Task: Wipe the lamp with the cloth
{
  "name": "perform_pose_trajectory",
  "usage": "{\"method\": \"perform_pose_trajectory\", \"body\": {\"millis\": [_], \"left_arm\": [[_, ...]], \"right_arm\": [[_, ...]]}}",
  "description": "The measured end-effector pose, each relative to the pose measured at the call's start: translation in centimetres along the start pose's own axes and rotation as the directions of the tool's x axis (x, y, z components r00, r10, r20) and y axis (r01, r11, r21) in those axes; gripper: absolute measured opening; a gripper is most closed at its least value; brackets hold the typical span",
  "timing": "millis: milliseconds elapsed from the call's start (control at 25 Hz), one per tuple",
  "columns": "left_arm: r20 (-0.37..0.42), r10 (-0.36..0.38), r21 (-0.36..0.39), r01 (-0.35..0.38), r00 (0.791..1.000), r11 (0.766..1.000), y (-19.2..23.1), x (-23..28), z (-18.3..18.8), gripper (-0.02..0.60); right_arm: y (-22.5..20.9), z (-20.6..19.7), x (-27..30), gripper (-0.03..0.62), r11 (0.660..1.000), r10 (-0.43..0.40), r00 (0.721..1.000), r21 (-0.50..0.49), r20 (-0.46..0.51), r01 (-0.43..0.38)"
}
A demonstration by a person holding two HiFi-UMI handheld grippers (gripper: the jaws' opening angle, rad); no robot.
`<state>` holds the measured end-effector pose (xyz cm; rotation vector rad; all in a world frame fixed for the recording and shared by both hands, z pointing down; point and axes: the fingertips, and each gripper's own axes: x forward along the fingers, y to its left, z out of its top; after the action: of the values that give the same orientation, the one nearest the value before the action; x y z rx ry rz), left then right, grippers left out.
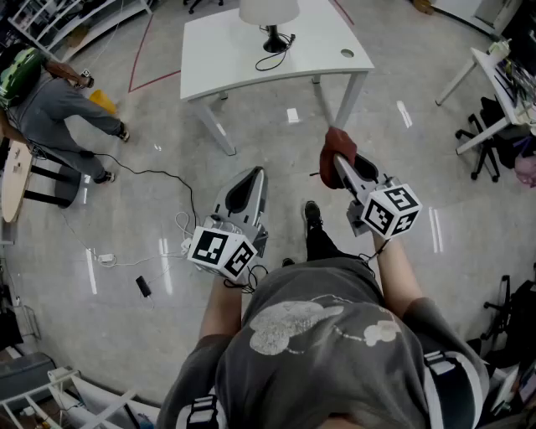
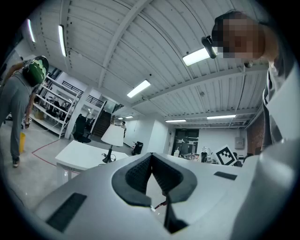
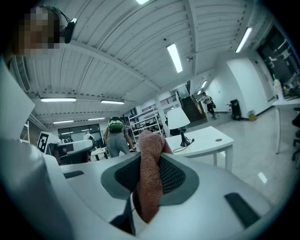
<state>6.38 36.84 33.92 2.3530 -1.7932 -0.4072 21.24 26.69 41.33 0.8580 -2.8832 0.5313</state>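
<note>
Most of the head view is glossy grey floor, spreading beneath and ahead of both grippers. One white table stands ahead of them, well apart from either set of jaws; the left gripper view shows it ahead and to the left, the right gripper view ahead and to the right. A bystander in grey with a green head covering is off to the left of the left gripper, bent over near a rounded wooden tabletop.

On the table stands the lamp, with a white shade, a thin dark stem, a black base and a black cord looped beside it; it is clear of both grippers and neither touches it. It also shows in the left gripper view and the right gripper view.

The left gripper points forward with its ribbed pads pressed together at the tips and nothing between them. The right gripper is clamped on the cloth, a reddish-brown knitted piece that bunches above the jaw tips and hangs down between the pads.
</note>
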Motion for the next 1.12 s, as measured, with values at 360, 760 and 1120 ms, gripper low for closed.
{"method": "perform_pose_trajectory", "body": {"millis": [360,760,1120], "left_arm": [[0.003,0.079,0.029,-0.079,0.997,0.996,4.4,8.4,0.3,0.008],[0.01,0.128,0.086,-0.128,0.992,0.988,7.7,20.7,2.2,0.008],[0.012,0.162,0.115,-0.163,0.987,0.98,10.0,26.8,2.5,0.008]], "right_arm": [[-7.7,3.3,7.3,0.091,0.999,0.04,0.999,0.028,0.017,-0.041],[-18.0,9.2,12.3,0.091,0.998,0.031,0.999,0.046,0.041,-0.033],[-23.0,11.6,15.3,0.091,0.998,0.038,0.998,0.052,0.045,-0.04]]}}
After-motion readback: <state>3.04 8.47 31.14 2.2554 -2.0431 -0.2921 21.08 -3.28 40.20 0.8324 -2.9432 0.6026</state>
